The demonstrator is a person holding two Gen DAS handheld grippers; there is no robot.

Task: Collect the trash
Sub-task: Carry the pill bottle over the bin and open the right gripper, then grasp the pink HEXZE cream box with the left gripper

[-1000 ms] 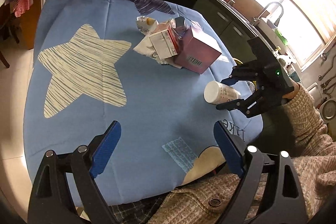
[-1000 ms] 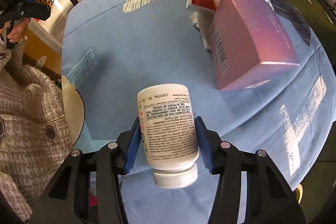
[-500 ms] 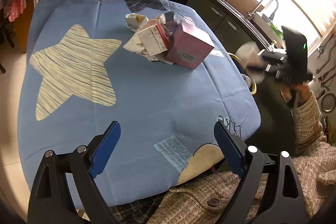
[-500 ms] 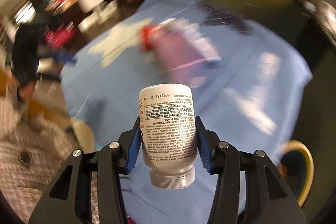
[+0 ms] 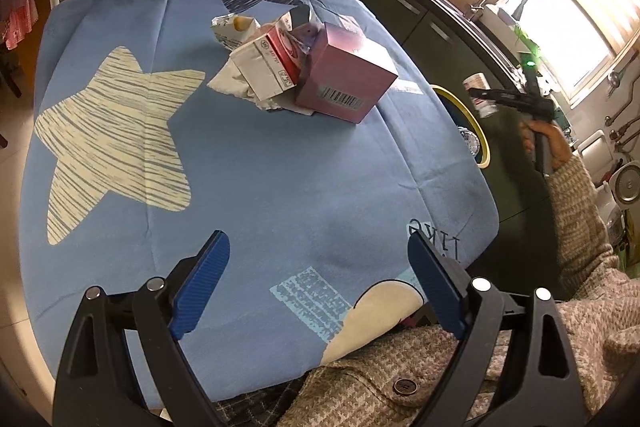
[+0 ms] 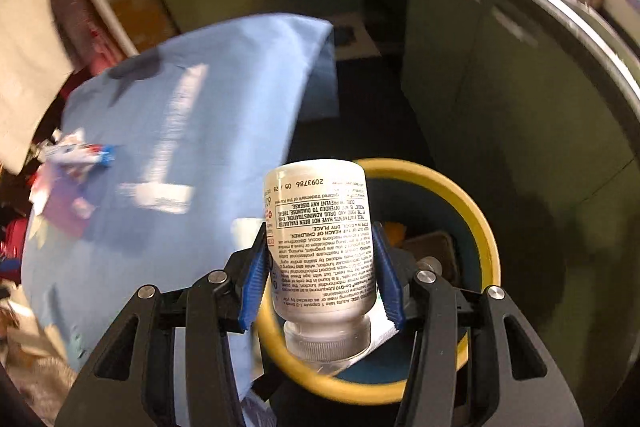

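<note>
Trash in your right gripper (image 6: 322,281): one white pill bottle (image 6: 320,239), clenched between the two blue pads (image 6: 253,279), cap end toward the camera and base pointing away. You hold it directly above the yellow-rimmed bin (image 6: 482,227), which stands on the floor just beside the table's edge; some scraps lie inside the bin, too blurred to name. From the left wrist view, the same bottle (image 5: 480,95) sits in that gripper (image 5: 490,95) out past the table's far right edge, over the bin's rim (image 5: 466,111).

Your left gripper (image 5: 316,287) is released, its jaws standing wide with nothing between them, hovering over the near edge of the blue star-print tablecloth (image 5: 260,167), well apart from the bin.

On the cloth, one heap of trash remains on the side of the table away from you, nearer the bin than your left gripper is. Counted: one pink box with a barcode (image 5: 346,79), one red-and-white carton (image 5: 268,67) leaning against it, one smaller crushed carton (image 5: 236,29) behind, and crumpled white paper (image 5: 236,83) underneath.
</note>
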